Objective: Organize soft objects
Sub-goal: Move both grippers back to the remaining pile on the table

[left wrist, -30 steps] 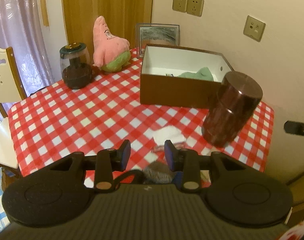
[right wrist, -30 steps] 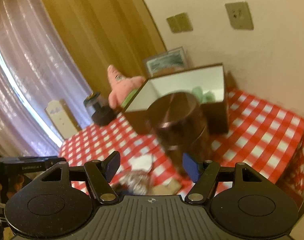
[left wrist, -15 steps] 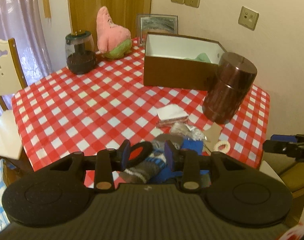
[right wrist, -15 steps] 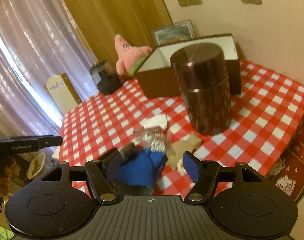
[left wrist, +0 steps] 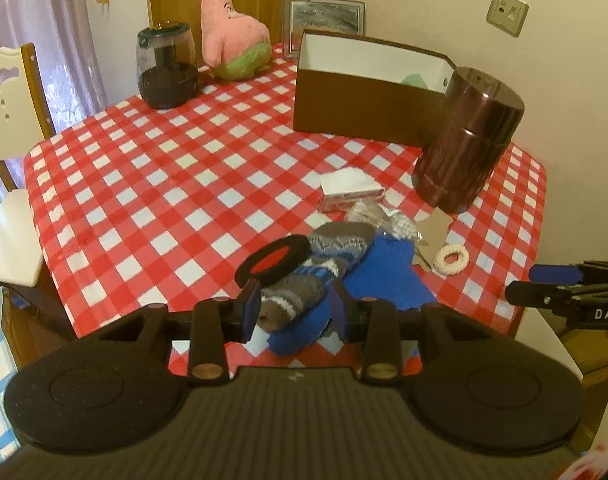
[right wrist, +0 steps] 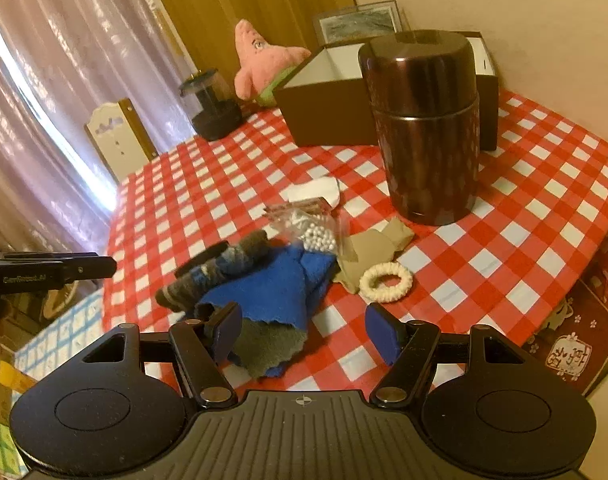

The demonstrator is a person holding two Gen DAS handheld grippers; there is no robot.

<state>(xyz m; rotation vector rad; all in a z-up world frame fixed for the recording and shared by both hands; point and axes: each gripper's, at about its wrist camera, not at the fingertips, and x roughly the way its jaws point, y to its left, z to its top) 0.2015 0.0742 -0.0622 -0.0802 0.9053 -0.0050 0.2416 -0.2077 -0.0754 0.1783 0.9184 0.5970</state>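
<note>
The desk (left wrist: pixel 152 184) had a red and white checked cloth. A brown can (right wrist: pixel 423 128) stood near its edge. Just in front of the can lay a heap of soft things: a striped sock (left wrist: pixel 304 280), a blue cloth (right wrist: pixel 276 288), a tan cloth (right wrist: pixel 367 248), a white hair tie (right wrist: pixel 385 282) and a bag of beads (right wrist: pixel 315 232). A small white pack (left wrist: pixel 349 188) lay beside the can too. A black ring (left wrist: pixel 272 261) rested on the sock. Behind the can stood a brown box (left wrist: pixel 363 96) with something green inside. Farther back sat a pink star toy (left wrist: pixel 232 36) and a dark jar (left wrist: pixel 166 66).

The left tool (left wrist: pixel 294 312) was half open and empty, its tips on both sides of the sock. The right tool (right wrist: pixel 304 332) was wide and empty, over the blue cloth.
</note>
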